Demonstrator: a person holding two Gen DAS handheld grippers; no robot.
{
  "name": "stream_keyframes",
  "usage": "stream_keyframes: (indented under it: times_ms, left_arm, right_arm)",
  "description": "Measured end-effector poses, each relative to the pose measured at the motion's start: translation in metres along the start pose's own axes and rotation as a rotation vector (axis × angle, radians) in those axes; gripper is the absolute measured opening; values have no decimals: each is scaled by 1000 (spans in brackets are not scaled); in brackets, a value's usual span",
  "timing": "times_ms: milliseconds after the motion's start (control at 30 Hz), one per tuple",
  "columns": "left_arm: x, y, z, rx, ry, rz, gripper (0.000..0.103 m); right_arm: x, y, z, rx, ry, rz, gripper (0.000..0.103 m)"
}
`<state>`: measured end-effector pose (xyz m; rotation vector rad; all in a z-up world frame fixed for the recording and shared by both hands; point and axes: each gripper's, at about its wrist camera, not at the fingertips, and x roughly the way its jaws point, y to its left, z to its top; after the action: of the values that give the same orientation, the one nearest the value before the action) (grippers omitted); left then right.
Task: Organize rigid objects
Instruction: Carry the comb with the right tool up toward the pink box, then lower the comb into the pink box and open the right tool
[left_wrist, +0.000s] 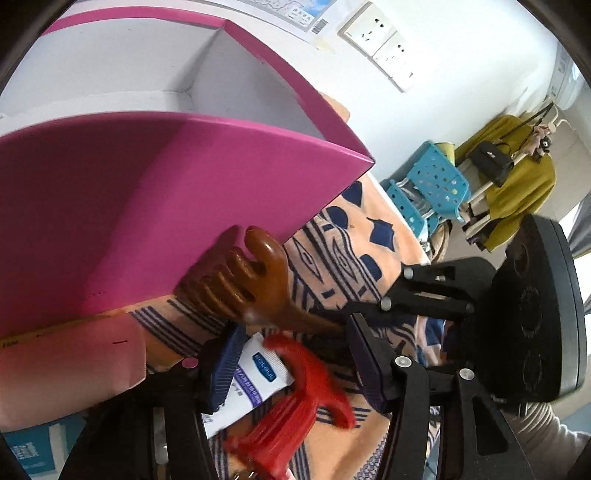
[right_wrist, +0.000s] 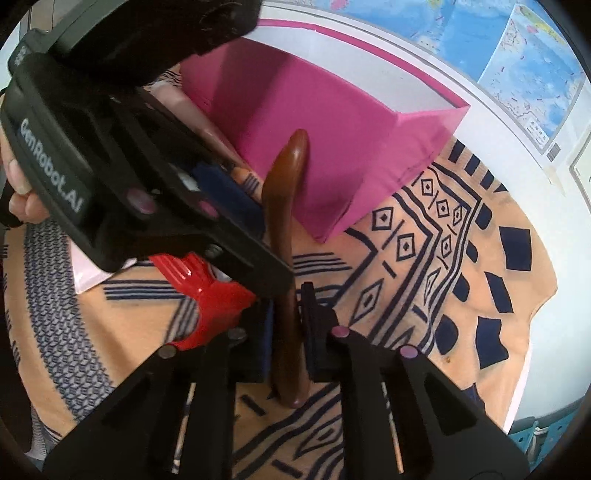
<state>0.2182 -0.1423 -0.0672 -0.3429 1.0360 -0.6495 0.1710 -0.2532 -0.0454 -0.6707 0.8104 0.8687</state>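
Right claw (right_wrist: 287, 334): closed on the brown wooden comb (right_wrist: 284, 236) handle, comb head against the pink box (right_wrist: 332, 122).
Left claw (left_wrist: 291, 363): half open around the red comb (left_wrist: 295, 402); no grip is seen.
Risk: the wooden comb may be snagged on the box wall, or the red comb dropped onto the patterned cloth (right_wrist: 461, 266).

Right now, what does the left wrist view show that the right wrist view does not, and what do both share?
Only the left wrist view shows the white tube between the left hand-held gripper's fingers, the brown comb's teeth, the wall sockets and blue stools. Only the right wrist view shows the right hand-held gripper shut on the brown comb's handle, the wall map, and fingers gripping the left device. Both show the pink box, red comb and patterned cloth.
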Motion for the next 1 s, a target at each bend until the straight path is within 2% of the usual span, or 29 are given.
stream_keyframes:
  times_ms: [33, 67, 100, 333, 500, 700, 833, 1000]
  left_arm:
    - [-2, 0, 0, -1, -10, -7, 56]
    - [-5, 0, 0, -9, -21, -13, 50]
    - [-7, 1, 1, -13, -31, -16, 38]
    - [-33, -17, 4, 47, -88, -17, 23]
    - [-69, -29, 8, 76, -160, -35, 22]
    - [-117, -33, 23, 117, -227, -21, 22]
    - [-142, -37, 45, 155, -266, 19, 22]
    - [-163, -27, 79, 152, -306, 72, 21]
  right_arm:
    - [-1, 4, -1, -8, -3, 0, 15]
    - [-3, 7, -1, -18, -6, -6, 14]
    - [-5, 10, -1, -23, -11, -2, 14]
    - [-21, 20, 9, -36, -57, -26, 14]
    - [-48, 26, 24, -62, -104, -51, 14]
    - [-77, 27, 57, -95, -162, -77, 14]
    - [-82, 22, 88, -122, -182, -104, 14]
    - [-76, 2, 135, -131, -201, -119, 13]
